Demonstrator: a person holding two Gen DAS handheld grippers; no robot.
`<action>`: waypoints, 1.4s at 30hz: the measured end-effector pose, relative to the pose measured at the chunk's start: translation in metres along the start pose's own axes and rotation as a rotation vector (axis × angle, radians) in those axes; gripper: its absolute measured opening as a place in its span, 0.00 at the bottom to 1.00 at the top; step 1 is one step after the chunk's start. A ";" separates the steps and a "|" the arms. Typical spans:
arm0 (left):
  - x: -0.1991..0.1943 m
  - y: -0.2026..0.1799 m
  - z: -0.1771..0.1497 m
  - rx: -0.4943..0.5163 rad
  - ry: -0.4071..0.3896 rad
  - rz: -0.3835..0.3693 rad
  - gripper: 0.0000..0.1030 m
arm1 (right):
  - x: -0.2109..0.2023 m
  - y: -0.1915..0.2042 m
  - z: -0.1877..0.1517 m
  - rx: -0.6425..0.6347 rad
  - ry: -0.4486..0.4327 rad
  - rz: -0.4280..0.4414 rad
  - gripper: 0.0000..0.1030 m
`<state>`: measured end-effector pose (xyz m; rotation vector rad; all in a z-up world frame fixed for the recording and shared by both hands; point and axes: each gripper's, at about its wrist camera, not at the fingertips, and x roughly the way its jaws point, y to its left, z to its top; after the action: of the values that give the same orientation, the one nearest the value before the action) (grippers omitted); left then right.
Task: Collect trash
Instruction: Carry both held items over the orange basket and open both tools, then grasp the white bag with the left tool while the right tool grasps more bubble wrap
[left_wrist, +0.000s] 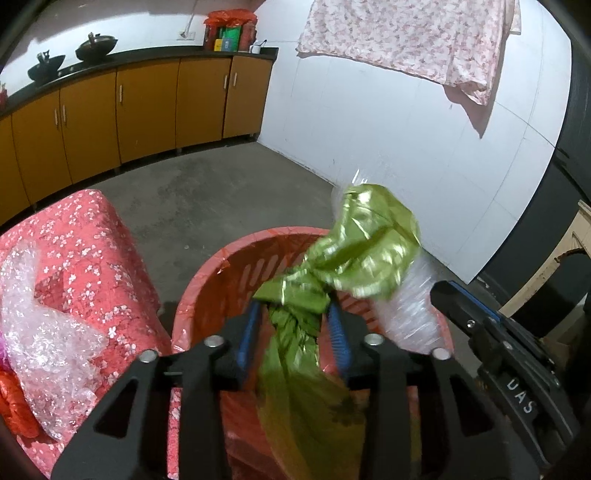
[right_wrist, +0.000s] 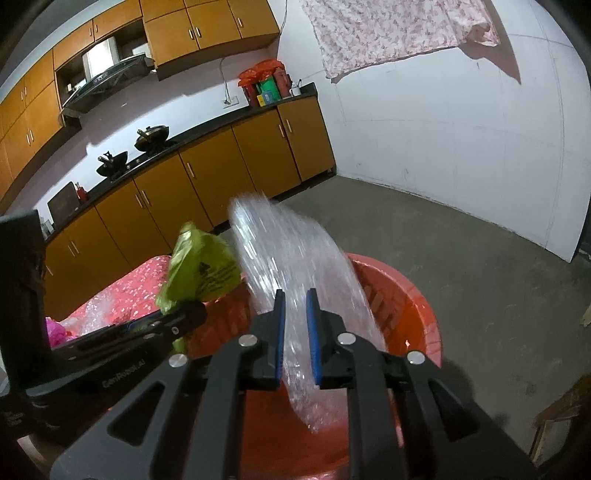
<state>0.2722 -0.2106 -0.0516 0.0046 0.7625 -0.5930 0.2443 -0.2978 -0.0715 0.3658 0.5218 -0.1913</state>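
Already both pieces of trash hung over the red basket, so the step in hand looked like the drop rather than the pickup. The left claw had a crumpled green bag between its blue pads; the pads stood a little apart with the bag's twisted neck filling the gap, and it was hard to say whether they pinched it or merely flanked it. Most of the bag bulged above and beyond the claw, over the basket's far rim, while a tail trailed down inside toward the camera.

The right claw was clenched on a sheet of clear bubble wrap, pads nearly together with the wrap pressed thin between them. Its lower end dangled inside the basket and its upper part fanned over the near rim. The two claws sat close side by side, the left one just at the basket's left edge in the right camera's view.

More bubble wrap lay on the flowered pink cloth left of the basket, apparently yet to be collected.

The next move probably called for letting both claws go fully slack so each piece fell clear inside the rim, minding that the light green bag might cling to a pad or drape over the edge.
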 end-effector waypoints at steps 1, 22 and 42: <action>-0.001 0.001 -0.001 -0.004 -0.001 0.002 0.47 | 0.000 -0.002 0.001 0.002 -0.002 -0.002 0.18; -0.090 0.043 -0.047 -0.030 -0.110 0.229 0.94 | -0.062 0.029 -0.016 -0.146 -0.182 -0.188 0.96; -0.242 0.207 -0.144 -0.241 -0.201 0.760 0.97 | -0.047 0.172 -0.046 -0.260 -0.052 0.086 0.96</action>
<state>0.1454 0.1150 -0.0420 0.0119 0.5737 0.2203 0.2299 -0.1181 -0.0346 0.1287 0.4723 -0.0478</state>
